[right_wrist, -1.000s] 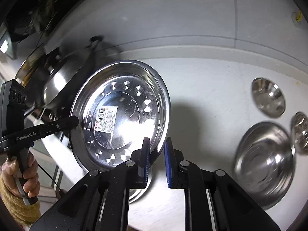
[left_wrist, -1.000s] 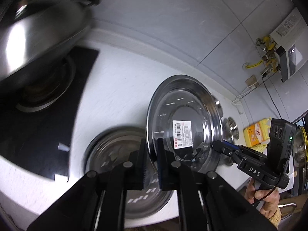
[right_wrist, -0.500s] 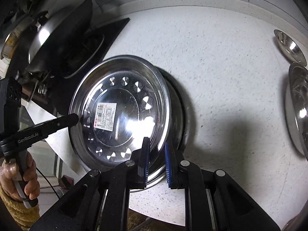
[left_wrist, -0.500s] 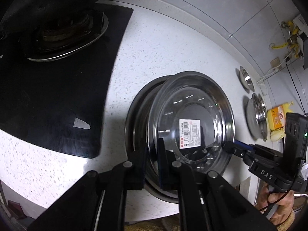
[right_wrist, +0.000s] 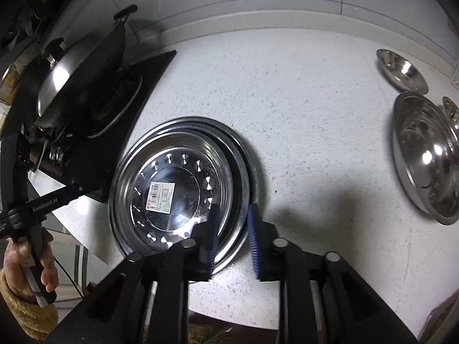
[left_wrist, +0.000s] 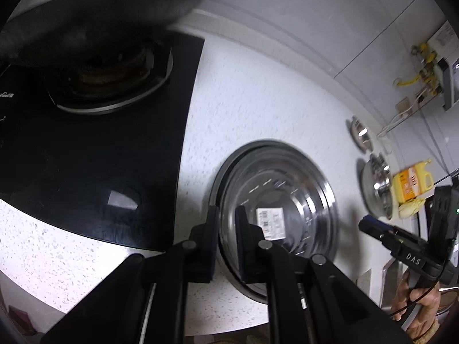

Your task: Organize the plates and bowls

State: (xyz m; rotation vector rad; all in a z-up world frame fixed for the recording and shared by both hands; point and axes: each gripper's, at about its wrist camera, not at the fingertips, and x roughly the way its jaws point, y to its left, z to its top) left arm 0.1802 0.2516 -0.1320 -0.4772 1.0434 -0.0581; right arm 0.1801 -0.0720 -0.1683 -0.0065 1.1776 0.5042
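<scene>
A steel plate with a barcode label lies nested in a second steel plate on the white speckled counter. My right gripper straddles the near right rim; its jaws are opening, with a clear gap beside the rim. In the left wrist view the labelled plate sits in the lower plate. My left gripper has the left rim between its jaws, which are opening a little. The right gripper shows at the plate's far side, and the left gripper shows in the right wrist view.
A black hob with a lidded wok lies left of the plates. Steel bowls and a smaller dish stand at the right, near a yellow bottle. The counter's front edge is close below the plates.
Both grippers came down with the labelled plate, from tilted in the air to lying in the lower plate. The jaws of both now stand wider around its rim.
</scene>
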